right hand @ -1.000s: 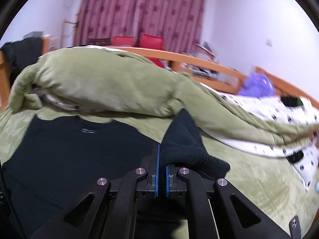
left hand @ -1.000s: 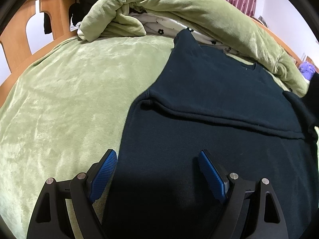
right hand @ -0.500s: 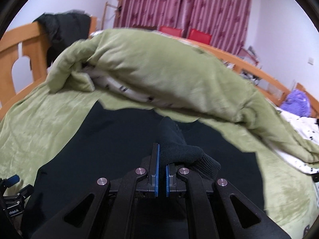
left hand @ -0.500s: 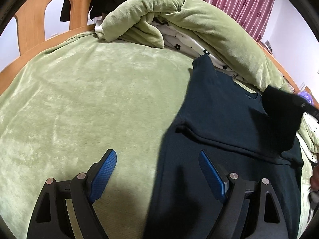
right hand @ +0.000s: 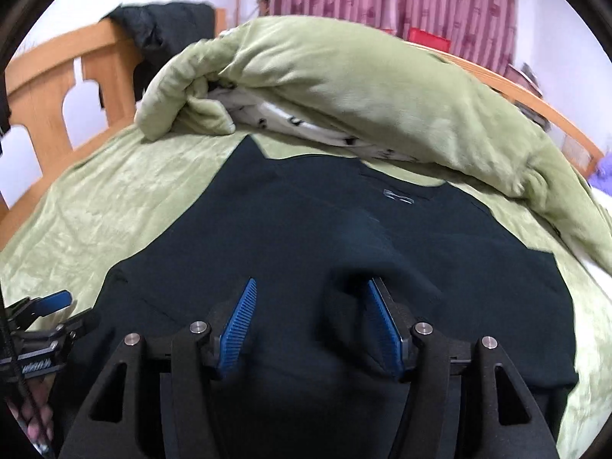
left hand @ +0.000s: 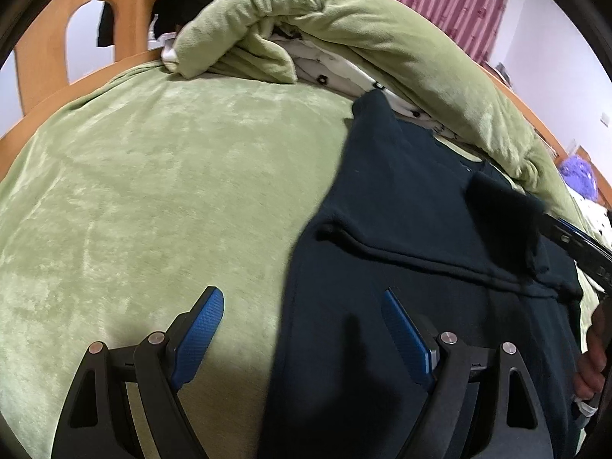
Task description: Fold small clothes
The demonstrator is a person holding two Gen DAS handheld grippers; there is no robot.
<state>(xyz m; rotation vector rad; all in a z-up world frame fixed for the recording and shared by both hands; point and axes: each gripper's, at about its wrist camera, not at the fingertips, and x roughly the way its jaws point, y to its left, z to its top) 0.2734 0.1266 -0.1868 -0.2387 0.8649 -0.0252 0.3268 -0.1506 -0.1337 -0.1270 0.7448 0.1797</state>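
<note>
Matt dark knit top point(right hand: 306, 229) on plush green blanket point(left hand: 153, 191).

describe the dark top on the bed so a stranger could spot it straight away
On the green plush bedspread, just in front of the rolled-up green duvet, lies a dark sweatshirt spread flat. It is the only dark garment on the bed, with a small pale neck label.

Dark sweater point(right hand: 306, 229) flat on green bedspread point(right hand: 134, 191)

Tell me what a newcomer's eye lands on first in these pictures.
The dark sweater spread flat on the green bed cover, filling the middle of the right wrist view, one sleeve folded across its body. Behind it the rolled green blanket lies heaped along the bed's far side. Over the sweater the right claw is opening, its sleeve cuff no longer pinched.
</note>
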